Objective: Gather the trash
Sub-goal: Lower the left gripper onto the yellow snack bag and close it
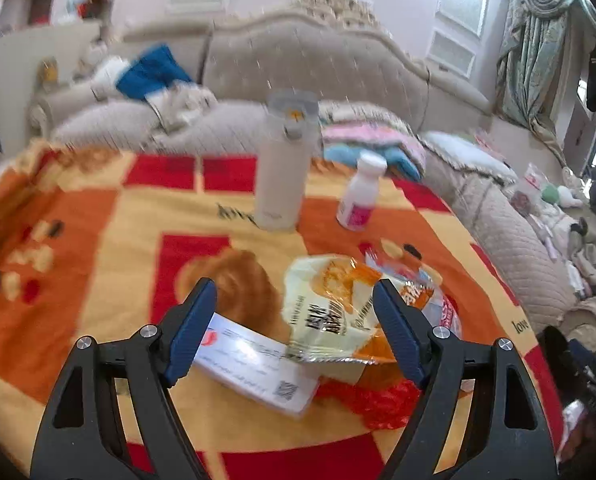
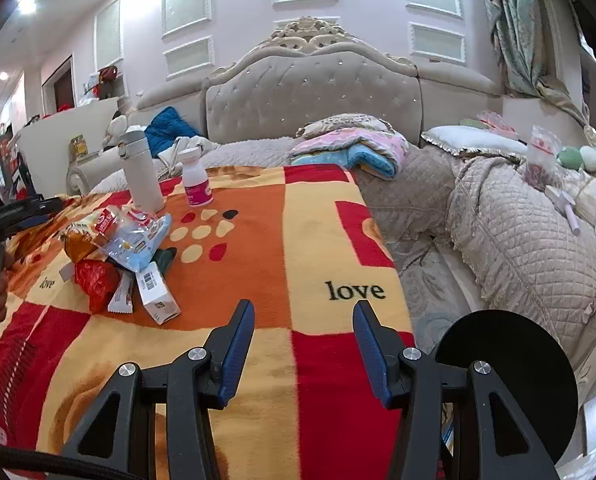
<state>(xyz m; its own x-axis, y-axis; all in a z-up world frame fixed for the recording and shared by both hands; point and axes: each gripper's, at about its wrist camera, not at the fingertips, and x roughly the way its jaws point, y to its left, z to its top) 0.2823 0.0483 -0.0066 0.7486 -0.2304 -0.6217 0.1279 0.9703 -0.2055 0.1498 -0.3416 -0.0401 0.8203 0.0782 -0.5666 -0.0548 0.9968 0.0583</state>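
- Left hand-held gripper (image 1: 294, 300): its jaws stand wide apart over the trash pile and press on nothing. Seen from the left wrist, the yellow snack wrapper (image 1: 329, 304) and the white card box (image 1: 258, 364) lie between the fingers, but the pads do not touch them.
- Trash pile on the blanket (image 2: 258, 240), left part of the right wrist view: a red crumpled wrapper (image 2: 96, 282), a light blue packet (image 2: 138, 240), a small white sachet (image 2: 122, 298) and a white carton (image 2: 158, 292) lie heaped and touching each other.
- Behind the pile a white flask (image 2: 140, 172) stands upright, and just to its right a small white bottle with a pink label (image 2: 196, 180), also upright, apart from the flask.
- The blanket is red, orange and yellow, printed with the word "love", and is spread on a bed with a tufted headboard (image 2: 313, 92).
- Right hand-held gripper (image 2: 303, 310): its jaws are partly apart with only bare blanket between them, holding nothing, well to the right of the trash pile.
- Further right, folded pink and blue bedding (image 2: 353, 144) and a quilted beige cover (image 2: 517, 232) lie on the bed.
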